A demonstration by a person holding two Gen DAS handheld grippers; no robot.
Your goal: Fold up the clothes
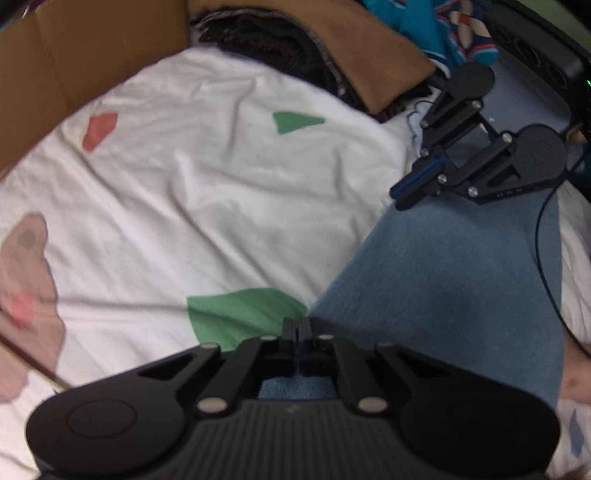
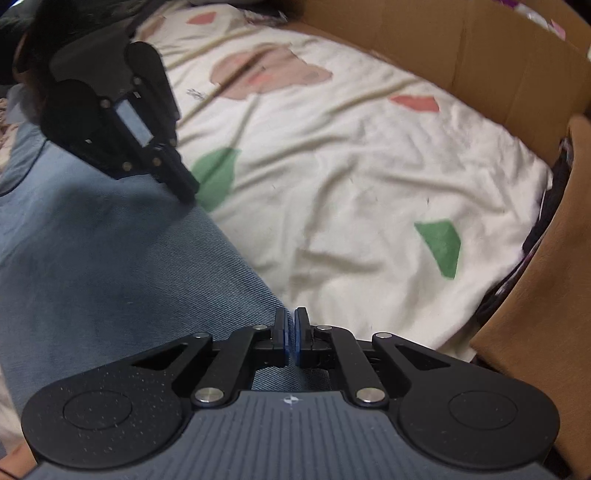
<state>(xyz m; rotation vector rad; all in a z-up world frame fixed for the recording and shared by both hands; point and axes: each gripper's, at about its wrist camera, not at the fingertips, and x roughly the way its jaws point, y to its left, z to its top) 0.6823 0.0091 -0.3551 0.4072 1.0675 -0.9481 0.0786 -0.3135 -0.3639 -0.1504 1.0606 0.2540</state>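
Observation:
A blue denim garment (image 1: 443, 277) (image 2: 110, 258) lies flat on a white bedsheet (image 1: 221, 203) (image 2: 351, 184) printed with green, red and pink shapes. My left gripper (image 1: 297, 326) is shut at the garment's near edge, with its pads pinched on the denim beside a green patch. In the right wrist view the left gripper (image 2: 186, 190) points down onto that same edge. My right gripper (image 2: 291, 317) is shut on the denim edge further along. From the left wrist view the right gripper (image 1: 400, 197) sits at the garment's far corner.
A cardboard box wall (image 1: 92, 55) (image 2: 498, 66) rings the far side of the sheet. A brown cloth (image 1: 369, 55) (image 2: 535, 295) and dark clothes (image 1: 266, 44) lie along it. A teal patterned fabric (image 1: 443, 29) is beyond. A black cable (image 1: 546, 258) trails over the denim.

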